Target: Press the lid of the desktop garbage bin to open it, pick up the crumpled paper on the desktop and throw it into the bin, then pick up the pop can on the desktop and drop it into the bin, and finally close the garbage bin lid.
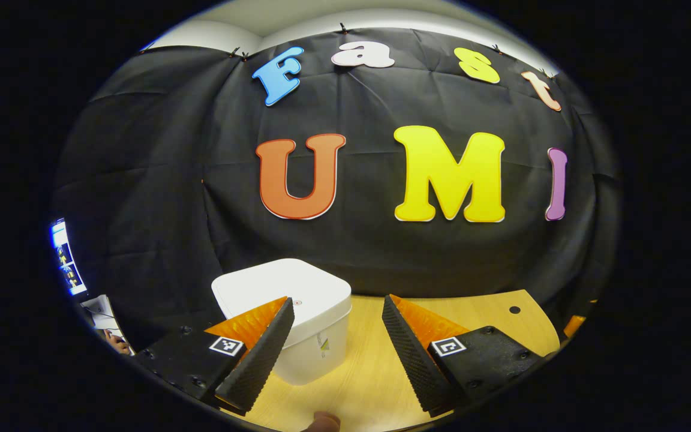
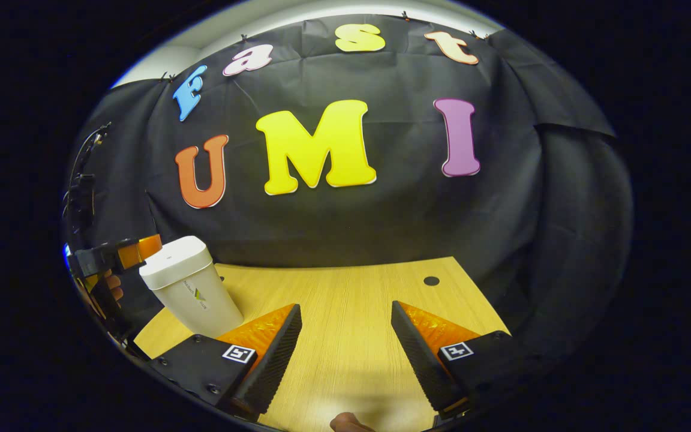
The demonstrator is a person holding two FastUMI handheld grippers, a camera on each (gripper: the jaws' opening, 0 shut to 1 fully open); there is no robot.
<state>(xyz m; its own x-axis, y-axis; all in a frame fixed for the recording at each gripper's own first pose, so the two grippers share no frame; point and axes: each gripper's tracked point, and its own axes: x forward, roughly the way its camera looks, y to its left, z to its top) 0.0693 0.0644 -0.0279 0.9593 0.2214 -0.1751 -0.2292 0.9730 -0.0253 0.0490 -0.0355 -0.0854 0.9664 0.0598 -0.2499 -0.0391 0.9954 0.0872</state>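
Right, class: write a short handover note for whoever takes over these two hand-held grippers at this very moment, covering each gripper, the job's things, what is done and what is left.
Left hand-held gripper: open, holding nothing, low over the wooden desk, the white garbage bin just ahead of its fingers.
Right hand-held gripper: open, holding nothing, over bare desk, with the bin standing off to its left.
Bin: upright near the back wall, lid shut.
Crumpled paper and pop can: not located in these views, so whether they are already binned cannot be told.
Left: check the desk; if they are still out, press the lid open, bin the paper, bin the can, close the lid.
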